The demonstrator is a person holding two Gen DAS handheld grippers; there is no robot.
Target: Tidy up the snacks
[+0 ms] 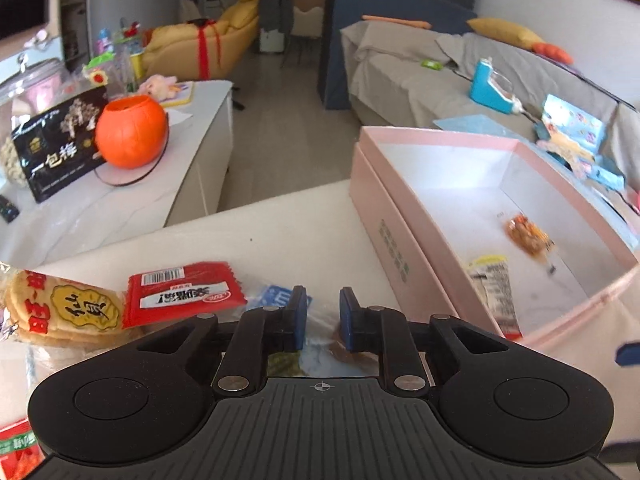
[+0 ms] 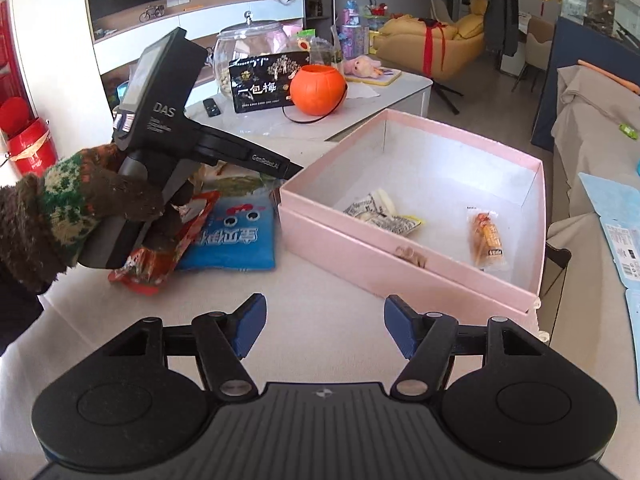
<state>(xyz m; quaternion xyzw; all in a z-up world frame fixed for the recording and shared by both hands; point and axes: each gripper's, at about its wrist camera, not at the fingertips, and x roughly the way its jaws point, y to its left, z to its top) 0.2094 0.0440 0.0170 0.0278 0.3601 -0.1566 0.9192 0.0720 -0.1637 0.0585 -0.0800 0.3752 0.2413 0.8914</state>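
step in hand: picking the next snack off the bench (image 2: 320, 272) to move it into the pink box (image 2: 400, 256); judged from the pile on one side and the box already partly filled.
left gripper (image 1: 323, 316): down low over a clear-wrapped snack (image 1: 320, 344) at the near edge of the pile; its jaws are drawn close together with the wrapper lying between them, so it looks like a pinch on that packet.
right gripper (image 2: 325, 328): jaws spread with nothing between them, over bare bench just in front of the box's near wall.
snacks waiting: a rice cracker pack (image 1: 64, 312), a red packet (image 1: 184, 294) and a blue bag (image 2: 236, 236) lie together on the bench beside the box.
snacks done: a black-and-white printed packet (image 2: 384, 216) and an orange packet (image 2: 486, 236) lie apart on the box floor.
next move calls for: a lift clear of the pile without dragging the neighbours, then a carry over the box's near wall and a release on free floor; the thin wrapper may slip or crumple.
hidden or unclear: the pinched snack is mostly under the left gripper's body, so its kind and how much of it is caught cannot be told; in the right wrist view a gloved hand (image 2: 80, 208) and the tool cover the jaws' tips.
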